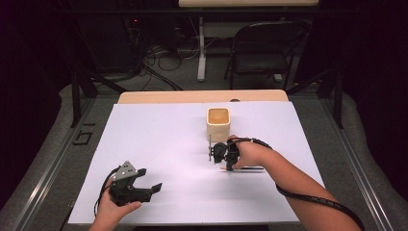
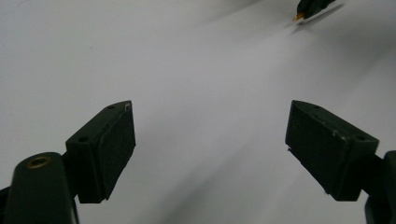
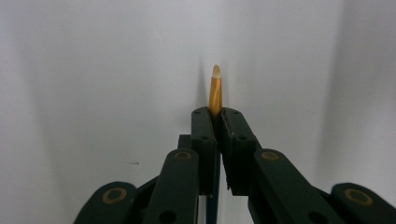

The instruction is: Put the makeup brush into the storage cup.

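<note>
1. Nearest you, at the near left of the white table sheet [image 1: 159,139], your left gripper [image 1: 153,187] hovers with its jaws spread wide and nothing between them; its black pads [image 2: 114,142] frame bare sheet

2. Right of centre, your right gripper [image 1: 223,163] has its jaws clenched on a thin dark pen with an orange-gold tip [image 3: 215,91]; the tip sticks out just past the pads

3. In the high view that pen [image 1: 250,168] lies low on the sheet, running rightward under your right hand

4. Just beyond that hand stands a square cream cup with a tan inside [image 1: 218,124], near the pen but apart from it
</note>
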`<action>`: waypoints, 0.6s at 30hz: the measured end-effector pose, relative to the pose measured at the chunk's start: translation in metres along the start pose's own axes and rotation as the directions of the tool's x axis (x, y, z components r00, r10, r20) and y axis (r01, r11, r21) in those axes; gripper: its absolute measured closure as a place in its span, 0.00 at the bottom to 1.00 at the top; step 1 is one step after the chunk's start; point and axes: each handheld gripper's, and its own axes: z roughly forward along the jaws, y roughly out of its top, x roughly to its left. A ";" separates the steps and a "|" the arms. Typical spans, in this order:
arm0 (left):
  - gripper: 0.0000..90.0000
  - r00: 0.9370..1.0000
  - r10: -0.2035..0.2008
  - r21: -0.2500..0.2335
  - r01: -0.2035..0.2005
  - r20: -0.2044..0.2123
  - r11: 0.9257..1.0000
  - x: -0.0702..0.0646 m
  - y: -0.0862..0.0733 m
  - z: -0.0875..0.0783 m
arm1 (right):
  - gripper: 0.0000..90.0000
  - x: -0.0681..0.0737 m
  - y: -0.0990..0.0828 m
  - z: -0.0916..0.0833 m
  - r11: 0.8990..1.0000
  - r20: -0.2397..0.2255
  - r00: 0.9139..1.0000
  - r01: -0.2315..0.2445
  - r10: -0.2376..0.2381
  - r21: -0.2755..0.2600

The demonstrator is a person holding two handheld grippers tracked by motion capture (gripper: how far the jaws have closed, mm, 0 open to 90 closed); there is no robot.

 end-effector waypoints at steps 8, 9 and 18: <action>0.23 1.000 0.012 0.000 -0.012 0.009 1.000 -0.004 0.000 0.000 | 0.94 0.001 -0.002 -0.020 0.999 0.024 1.000 -0.009 0.010 -0.041; 0.27 1.000 0.018 0.000 -0.018 0.013 1.000 -0.004 0.000 0.000 | 0.94 0.001 -0.002 -0.020 0.999 0.028 1.000 -0.011 0.013 -0.051; 0.37 1.000 0.020 0.004 -0.020 0.018 1.000 -0.004 -0.001 0.002 | 0.94 0.003 -0.006 -0.032 0.992 0.050 0.998 -0.025 0.032 -0.120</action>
